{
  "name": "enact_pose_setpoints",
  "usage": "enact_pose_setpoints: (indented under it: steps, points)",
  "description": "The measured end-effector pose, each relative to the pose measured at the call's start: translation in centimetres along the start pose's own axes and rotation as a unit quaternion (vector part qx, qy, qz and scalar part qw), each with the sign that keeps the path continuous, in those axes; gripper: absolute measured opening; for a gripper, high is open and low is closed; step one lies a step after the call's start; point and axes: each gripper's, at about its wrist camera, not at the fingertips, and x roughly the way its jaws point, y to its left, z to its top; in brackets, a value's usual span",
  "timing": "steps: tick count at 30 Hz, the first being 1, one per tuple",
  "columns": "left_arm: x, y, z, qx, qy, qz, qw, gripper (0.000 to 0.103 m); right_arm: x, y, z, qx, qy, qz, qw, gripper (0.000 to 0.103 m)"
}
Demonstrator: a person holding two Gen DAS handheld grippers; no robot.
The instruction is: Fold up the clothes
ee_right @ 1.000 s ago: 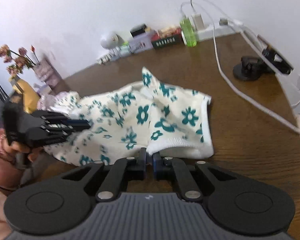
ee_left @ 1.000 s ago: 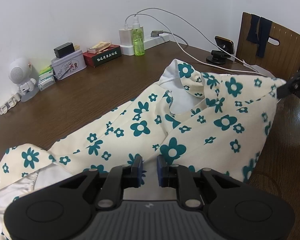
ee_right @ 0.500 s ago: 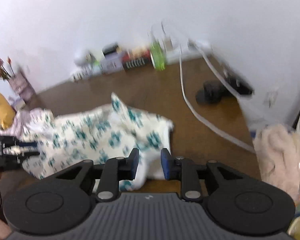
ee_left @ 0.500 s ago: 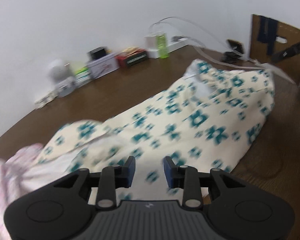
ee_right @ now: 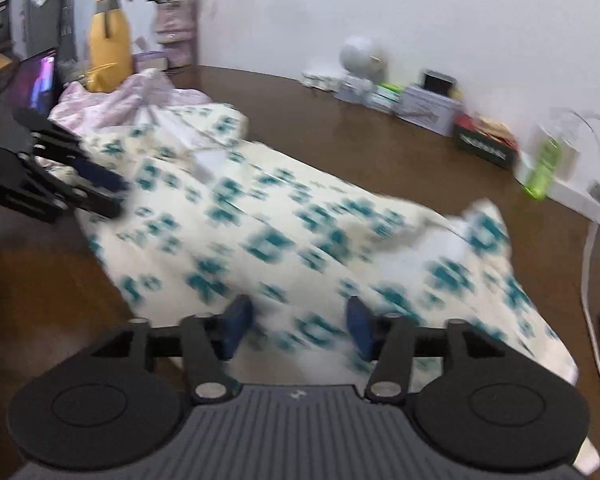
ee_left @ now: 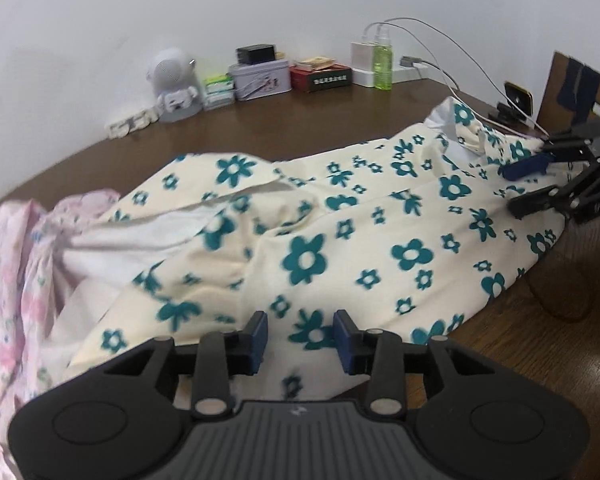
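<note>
A cream garment with teal flowers (ee_left: 340,216) lies spread and rumpled across the brown desk (ee_left: 260,128), its white lining showing at the folded-back end beside a pink floral garment (ee_left: 16,272). The left claw (ee_left: 300,340) hovers over the near edge of the flowered fabric, its blue pads (ee_left: 258,336) spread apart after just opening, the cloth lying under the gap and not pinched. The right claw (ee_right: 298,326) stands wider, also just opened, over the opposite end of the same garment (ee_right: 260,232), gripping nothing; that view is blurred. Each claw shows in the other's camera, at the far edge of the cloth. Along the wall sit a white astronaut figure (ee_left: 174,80), a tin box (ee_left: 260,78), a green spray bottle (ee_left: 382,62) and a power strip with white cables (ee_left: 404,74).
</note>
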Motion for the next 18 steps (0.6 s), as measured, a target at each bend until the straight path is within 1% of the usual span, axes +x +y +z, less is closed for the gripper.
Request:
enact_pose_setpoints:
  steps: [2, 5, 8, 10, 12, 15, 16, 17, 18]
  points:
    - [-0.4, 0.9, -0.5, -0.012, 0.002, -0.014, 0.9998, 0.034, -1.1, -2.6, -1.1, 0.033, 0.001, -0.011, 0.999, 0.058]
    - [-1.0, 1.9, -1.2, -0.018, 0.005, -0.023, 0.9996, 0.025, -3.1, -5.8, -2.5, 0.058, 0.01, -0.053, 0.997, 0.056]
    - [-1.4, 2.7, -1.7, -0.035, 0.005, -0.031, 0.9989, 0.02, -4.2, -8.4, -3.9, 0.094, 0.026, -0.069, 0.993, 0.054]
    - [-1.5, 2.9, -2.0, -0.044, 0.001, -0.036, 0.9984, 0.02, -4.4, -8.8, -4.9, 0.094, 0.017, -0.072, 0.993, 0.054]
    - [-1.6, 2.6, -2.0, -0.039, 0.001, -0.031, 0.9988, 0.02, -4.4, -8.2, -5.3, 0.09, 0.012, -0.08, 0.993, 0.054]
    - [-2.1, 2.4, -1.8, -0.033, 0.001, -0.028, 0.9991, 0.02, -4.7, -7.7, -5.3, 0.092, 0.018, -0.086, 0.992, 0.054]
    - [-2.5, 2.4, -1.7, -0.032, 0.0, -0.029, 0.9991, 0.021, -5.0, -7.5, -5.1, 0.094, 0.017, -0.084, 0.992, 0.054]
    - [-3.4, 2.5, -1.6, -0.03, -0.01, -0.025, 0.9992, 0.027, -5.5, -7.2, -4.8, 0.099, 0.007, -0.08, 0.992, 0.054]
    - [-4.2, 2.7, -1.5, -0.028, -0.02, -0.021, 0.9992, 0.037, -5.9, -6.9, -4.4, 0.103, -0.003, -0.076, 0.992, 0.055]
